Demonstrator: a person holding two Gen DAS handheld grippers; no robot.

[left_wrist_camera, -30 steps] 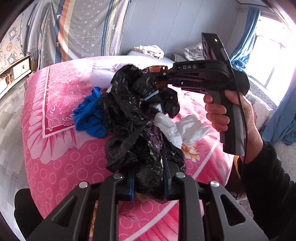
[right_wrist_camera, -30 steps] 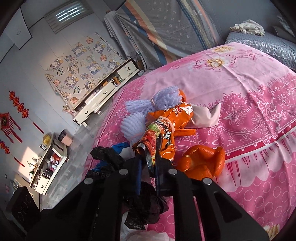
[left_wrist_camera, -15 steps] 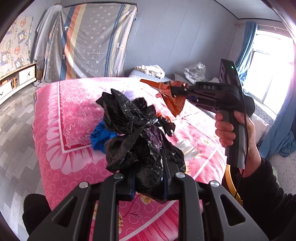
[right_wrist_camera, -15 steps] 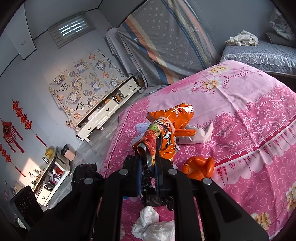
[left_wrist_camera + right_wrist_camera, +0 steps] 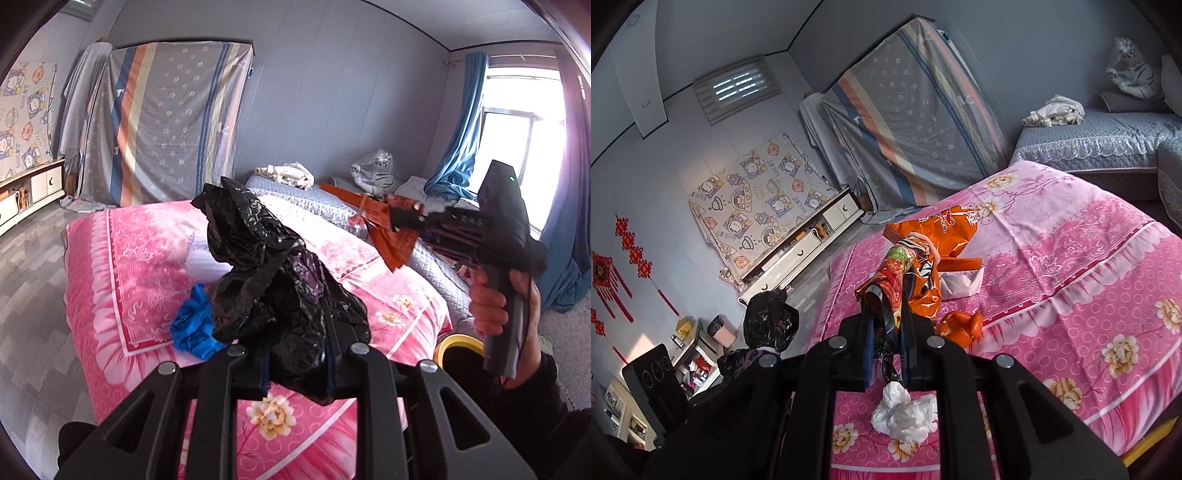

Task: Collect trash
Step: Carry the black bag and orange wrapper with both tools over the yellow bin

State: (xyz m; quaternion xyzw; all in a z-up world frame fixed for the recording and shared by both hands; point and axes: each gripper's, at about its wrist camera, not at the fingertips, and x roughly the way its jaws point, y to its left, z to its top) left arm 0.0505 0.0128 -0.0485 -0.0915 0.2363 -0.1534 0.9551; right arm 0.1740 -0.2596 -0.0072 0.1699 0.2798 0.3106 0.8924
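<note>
now my left gripper (image 5: 295, 354) is clamped on the crumpled black plastic trash bag (image 5: 280, 288), which stands up above the near corner of the pink flowered bedspread (image 5: 147, 258), off the bed. my right gripper (image 5: 886, 332) is squeezed tight on a shiny orange printed snack wrapper (image 5: 916, 258), held in the air over the bed; in the left view it hangs from the jaws at the right, above the far side. my right hand (image 5: 491, 306) wraps the grip in a dark sleeve. on the bedspread, a crumpled white tissue (image 5: 901, 413) lies near the front edge, a small crumpled orange bag (image 5: 960, 325) just beyond it, a flat white piece (image 5: 960, 286) further in, and a bunched blue cloth (image 5: 194, 328) near the left edge beside the black bag.
</note>
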